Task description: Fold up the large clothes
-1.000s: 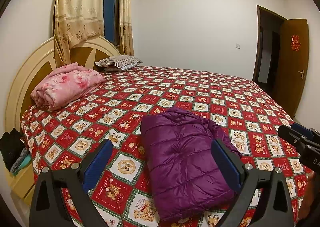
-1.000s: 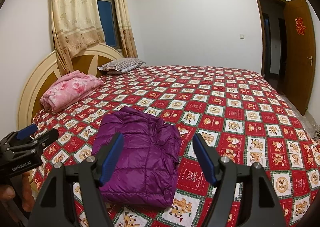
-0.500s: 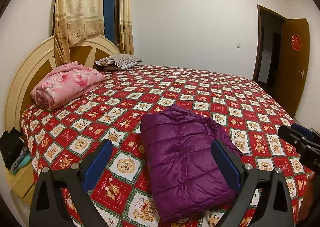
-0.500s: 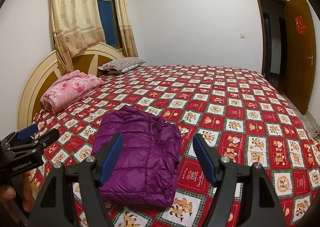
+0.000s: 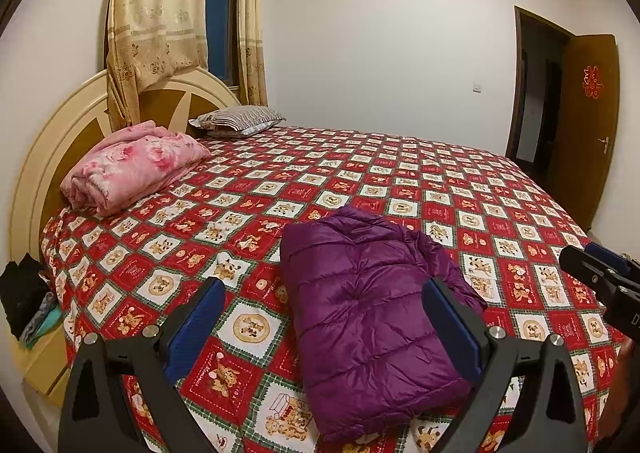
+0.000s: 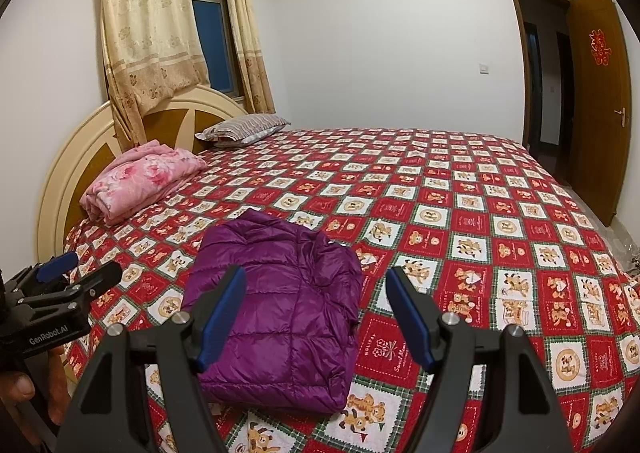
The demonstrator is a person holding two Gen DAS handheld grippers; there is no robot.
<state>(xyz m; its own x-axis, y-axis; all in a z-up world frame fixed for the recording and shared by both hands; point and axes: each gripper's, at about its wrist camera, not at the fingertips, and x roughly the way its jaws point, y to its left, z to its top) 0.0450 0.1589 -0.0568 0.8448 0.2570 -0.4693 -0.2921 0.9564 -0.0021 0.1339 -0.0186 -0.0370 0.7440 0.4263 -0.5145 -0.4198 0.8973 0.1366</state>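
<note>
Left wrist view: the left gripper (image 5: 324, 303) hangs above the near edge of the bed (image 5: 460, 189), jaws spread wide, gripping nothing.
Jacket: the purple jacket (image 5: 372, 313) lies folded on the red patterned cover, near side, showing between the blue pads (image 5: 196, 327).
Far left: a pink blanket (image 5: 132, 165) by the headboard (image 5: 48, 157), a striped pillow (image 5: 240, 119) beyond it.
Right edge: the right gripper (image 5: 600, 273) pokes in.

Right wrist view: the right gripper (image 6: 316, 313) floats over the bed, jaws wide apart and empty.
Jacket: folded, mostly behind the left finger, near-left of the bed.
Left edge: the left gripper (image 6: 60, 285) is in sight, its opening hard to judge from here.
</note>
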